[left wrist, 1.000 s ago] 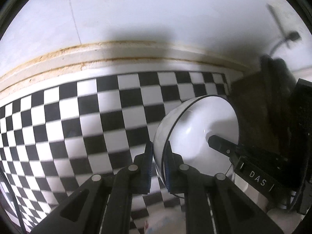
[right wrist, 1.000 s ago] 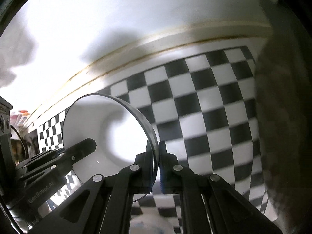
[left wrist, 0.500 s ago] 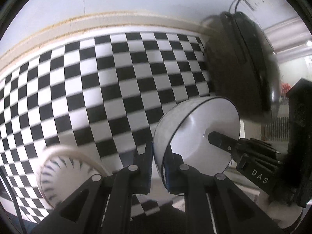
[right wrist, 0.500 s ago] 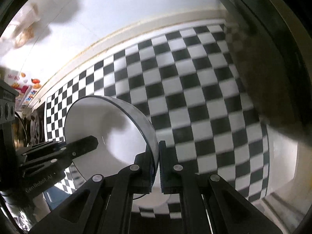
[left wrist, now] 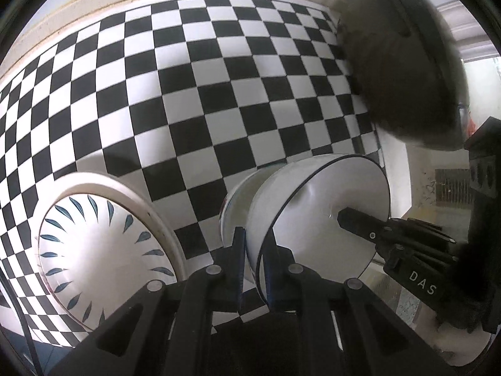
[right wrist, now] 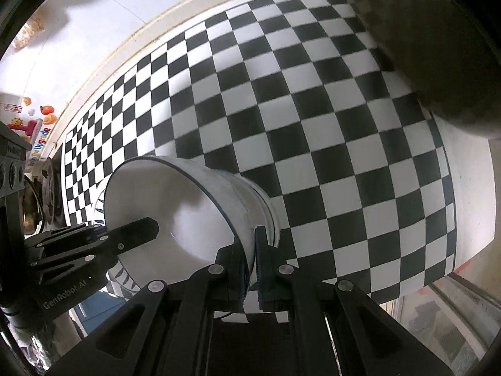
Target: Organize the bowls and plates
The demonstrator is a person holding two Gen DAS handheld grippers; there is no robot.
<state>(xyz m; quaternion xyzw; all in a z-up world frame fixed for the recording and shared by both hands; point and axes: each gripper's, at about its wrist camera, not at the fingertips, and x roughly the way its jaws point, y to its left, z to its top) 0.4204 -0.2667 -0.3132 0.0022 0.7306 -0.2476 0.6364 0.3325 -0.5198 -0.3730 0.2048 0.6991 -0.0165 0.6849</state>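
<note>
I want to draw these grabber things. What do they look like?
Both are black plastic. The left gripper and right gripper each have two angled jaws with blue pads and round silver screws. One side reads "DAS", the other "GenRobot.AI", in white letters.

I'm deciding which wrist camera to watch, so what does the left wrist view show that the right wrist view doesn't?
Only the left wrist view shows the whole blue-leaf patterned plate and the big dark pan's lid line. Only the right wrist view shows the colourful stickers and the table's right edge. Both show the white bowl, pinched by the left gripper and right gripper on opposite rims above the checkered cloth.
</note>
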